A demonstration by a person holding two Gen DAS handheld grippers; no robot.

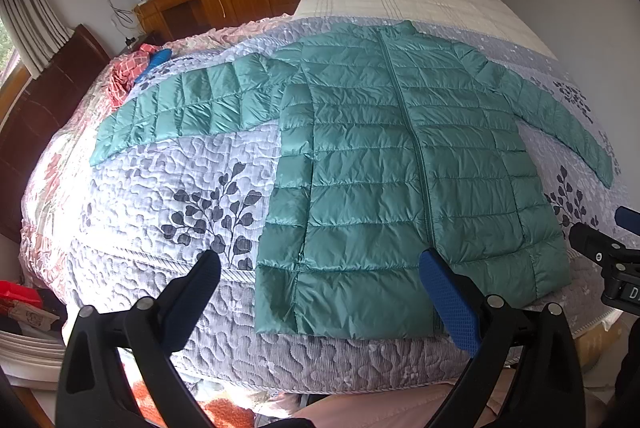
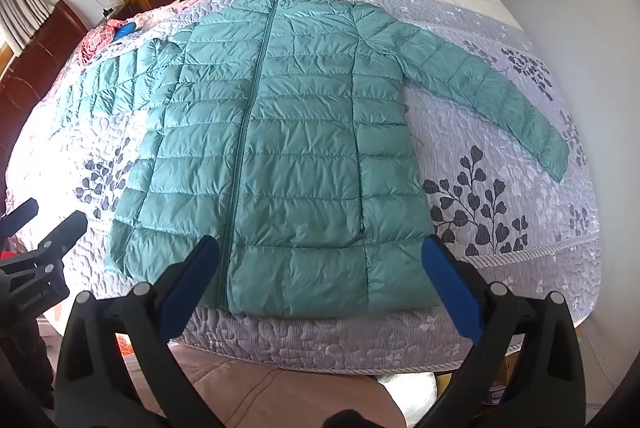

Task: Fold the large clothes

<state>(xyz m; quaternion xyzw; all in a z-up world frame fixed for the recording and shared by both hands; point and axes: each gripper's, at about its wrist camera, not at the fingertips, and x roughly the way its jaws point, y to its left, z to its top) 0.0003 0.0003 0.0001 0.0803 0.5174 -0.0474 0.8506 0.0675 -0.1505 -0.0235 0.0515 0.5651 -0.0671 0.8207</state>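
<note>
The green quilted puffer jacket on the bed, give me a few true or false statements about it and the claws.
1. The green quilted puffer jacket lies flat, front up, zipped closed. True.
2. Both sleeves are folded across its chest. False: both stretch outward over the grey leaf-print quilt.
3. The left claw is clamped on the hem. False: it is open, holding nothing.
4. The right claw is open above the hem. True.
5. The collar points toward the near bed edge. False: it points away; the hem is nearest.
</note>
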